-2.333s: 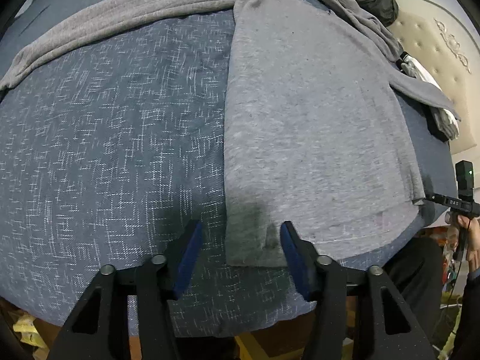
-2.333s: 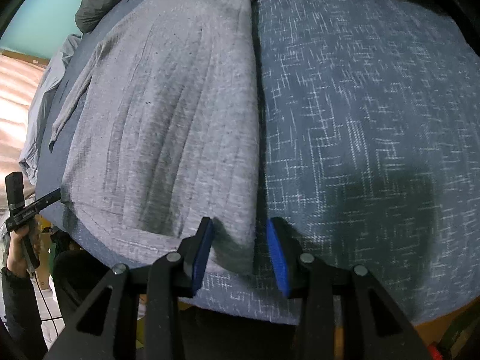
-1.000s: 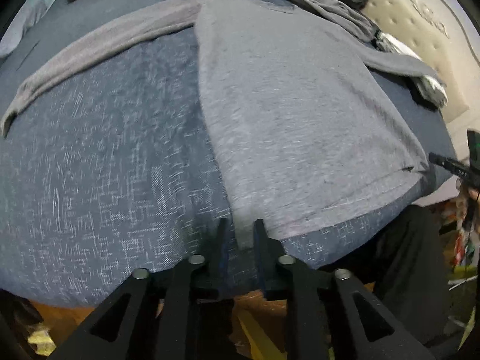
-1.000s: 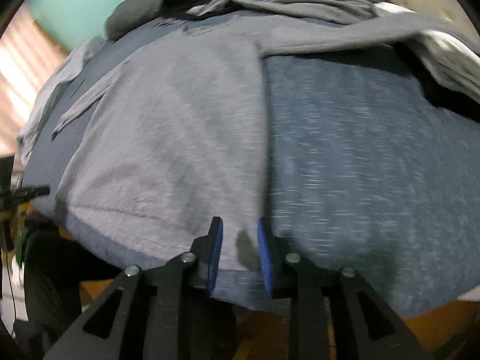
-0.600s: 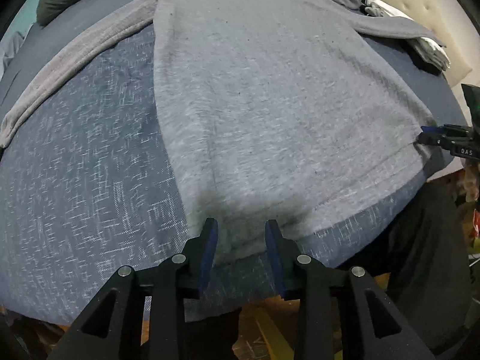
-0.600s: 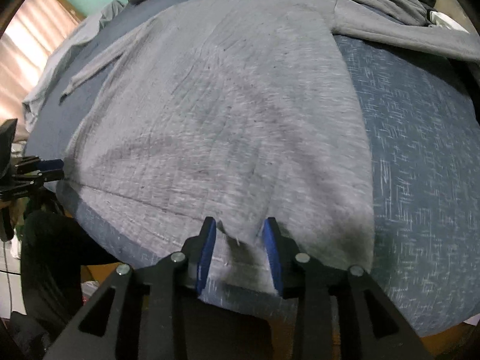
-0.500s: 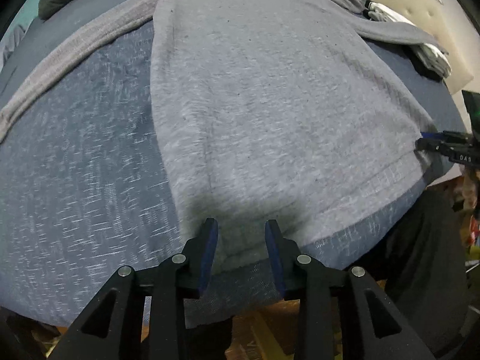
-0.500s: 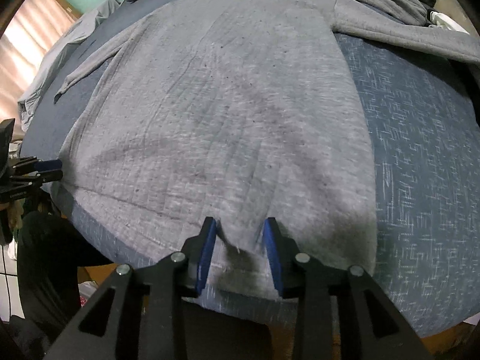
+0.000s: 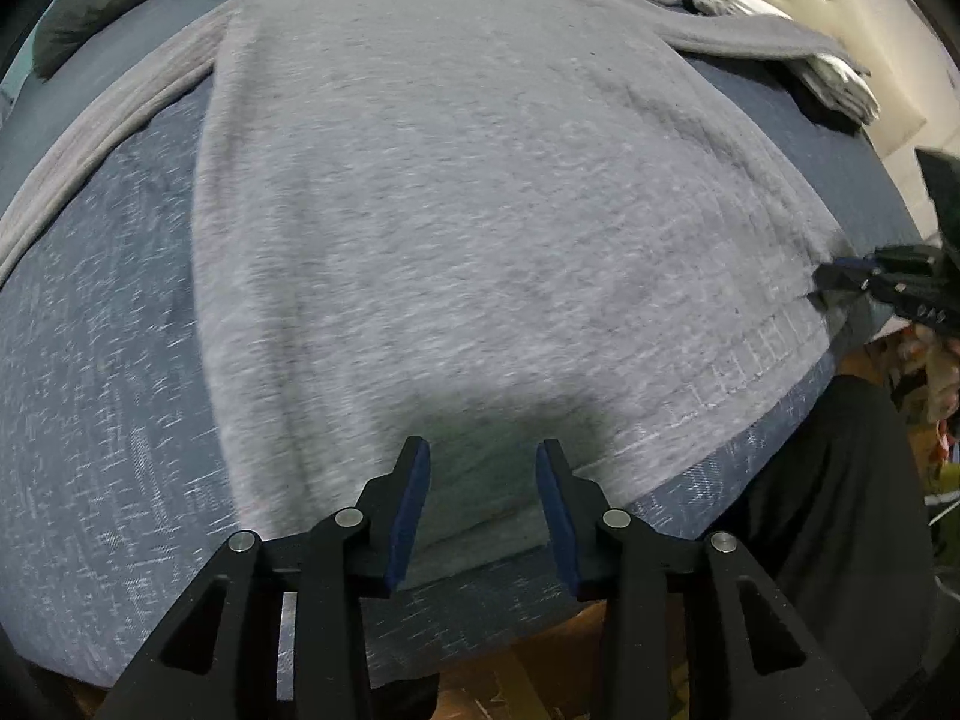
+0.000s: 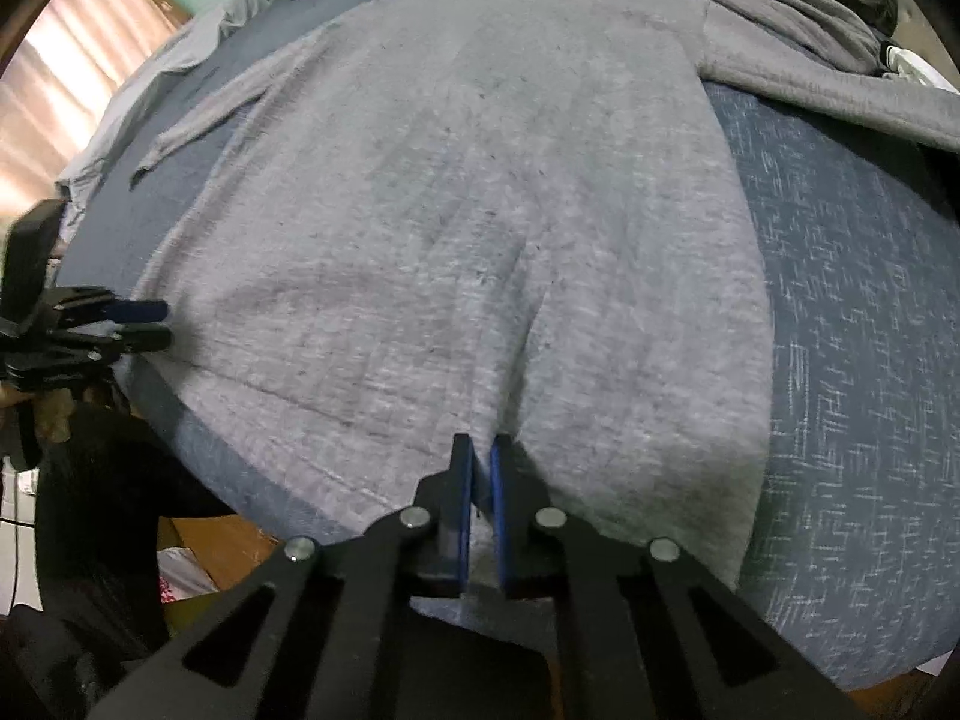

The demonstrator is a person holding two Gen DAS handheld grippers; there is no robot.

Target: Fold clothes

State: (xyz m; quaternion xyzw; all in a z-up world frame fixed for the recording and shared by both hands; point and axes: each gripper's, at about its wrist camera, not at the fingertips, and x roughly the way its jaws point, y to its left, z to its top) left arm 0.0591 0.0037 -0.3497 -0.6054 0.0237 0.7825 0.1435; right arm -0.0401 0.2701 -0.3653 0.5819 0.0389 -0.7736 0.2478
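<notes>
Left gripper [image 9: 483, 495], seen from its own wrist camera, points steeply down over the near hem of the grey sweater [image 9: 480, 228]; its blue-padded jaws stand partly apart and have just been opening, with the hem lying between them but not pinched. That sweater is spread flat on the blue patterned bedspread [image 9: 102, 390], sleeves stretched out to both sides, near the bed's front edge. At the right rim of this view the right gripper [image 9: 840, 276] shows at the sweater's far hem corner. From the right wrist camera, the right gripper [image 10: 481, 480] also tilts steeply downward and its jaws have just closed, nipping a small ridge of hem fabric. The left gripper [image 10: 144, 324] appears at the left edge, beside the opposite hem corner.
</notes>
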